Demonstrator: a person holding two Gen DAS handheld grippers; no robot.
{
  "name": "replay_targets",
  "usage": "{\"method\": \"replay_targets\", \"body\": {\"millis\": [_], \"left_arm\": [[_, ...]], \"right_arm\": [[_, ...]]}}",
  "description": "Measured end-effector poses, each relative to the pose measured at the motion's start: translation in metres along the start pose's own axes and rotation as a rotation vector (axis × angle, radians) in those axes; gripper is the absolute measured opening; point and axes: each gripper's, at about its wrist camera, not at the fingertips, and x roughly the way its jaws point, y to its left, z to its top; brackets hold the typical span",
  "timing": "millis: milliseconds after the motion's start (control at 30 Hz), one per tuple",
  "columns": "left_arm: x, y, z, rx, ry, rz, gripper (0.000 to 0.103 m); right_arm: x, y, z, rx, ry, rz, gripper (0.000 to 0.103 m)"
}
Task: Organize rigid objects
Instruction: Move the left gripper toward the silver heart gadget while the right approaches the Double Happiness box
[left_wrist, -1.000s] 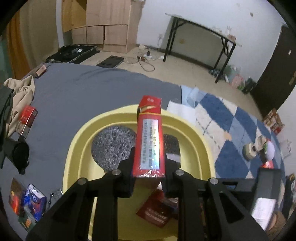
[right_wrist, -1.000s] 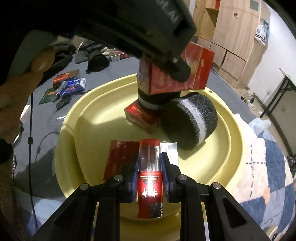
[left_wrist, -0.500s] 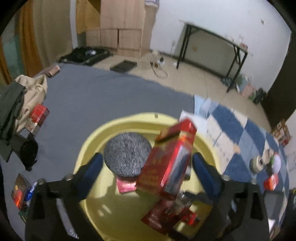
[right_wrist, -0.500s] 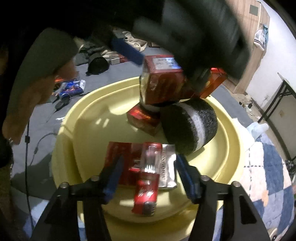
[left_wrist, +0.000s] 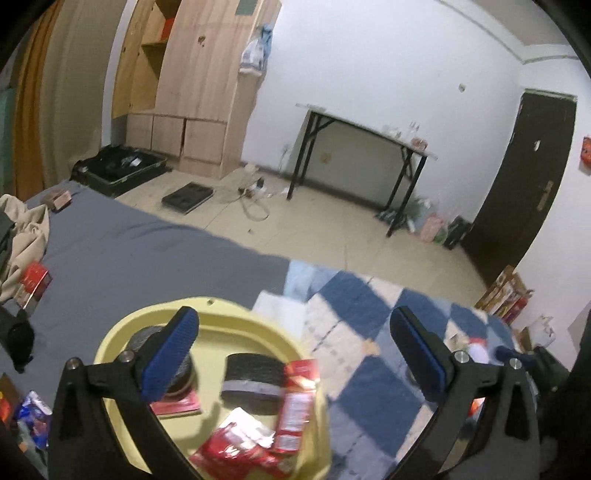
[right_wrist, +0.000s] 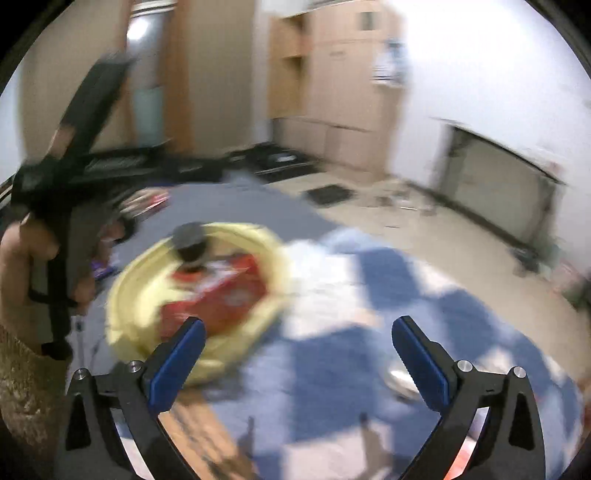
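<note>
Left wrist view: While the left gripper (left_wrist: 295, 350) hung with its blue pads (left_wrist: 171, 354) spread wide apart and nothing between them, it sat above the near rim of a yellow basin (left_wrist: 110, 334).
Basin contents: Two dark grey foam rolls lay inside, one (left_wrist: 255, 382) near the middle and one (left_wrist: 147, 336) partly hidden behind the left pad; a red carton (left_wrist: 297, 402) leaned on the middle roll, a flat red pack (left_wrist: 177, 404) lay under the left roll, and a red foil packet (left_wrist: 236, 448) lay at the near edge, blurred.
Surroundings: The basin rested on a grey bed sheet (left_wrist: 122, 258) beside a blue-and-white checked blanket (left_wrist: 369, 332); a loose red box (left_wrist: 33, 282) lay on the sheet, well apart from the basin.

Right wrist view: Right gripper (right_wrist: 297, 360) stood open too, fingers wide and empty, over the checked blanket (right_wrist: 332, 369).
Basin: The yellow basin (right_wrist: 125, 295) appeared left of centre, heavily blurred, with red packs (right_wrist: 221, 299) heaped in it and a dark roll (right_wrist: 190, 236) at its far edge.
Left hand: The person's hand (right_wrist: 22, 258) gripped the other gripper's black handle (right_wrist: 66, 184) at the left border.
</note>
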Motion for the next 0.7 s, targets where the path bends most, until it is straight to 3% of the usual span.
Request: {"method": "replay_targets", "body": {"millis": [133,267,400,533,700], "left_arm": [[-0.002,-0.015,0.0,0.013,-0.022,-0.027,0.103],[0.003,-0.036,-0.005,0.036,-0.014,-0.067,0.103],[0.015,-0.061,-0.015,0.086,0.02,-0.092,0.103],[0.028,-0.088,-0.027,0.165,0.073,-0.102,0.103],[0.051,-0.112,-0.046,0.171,0.118,-0.156,0.103]], "right_arm": [[-0.043,-0.043,-0.029,0.1,-0.055,-0.138,0.103],[-0.06,-0.067,-0.045,0.133,-0.024,-0.215,0.103],[-0.08,-0.082,-0.048,0.162,-0.078,-0.179,0.103],[-0.082,-0.09,-0.055,0.163,-0.055,-0.198,0.103],[-0.066,-0.101,-0.058,0.143,0.077,-0.178,0.103]]}}
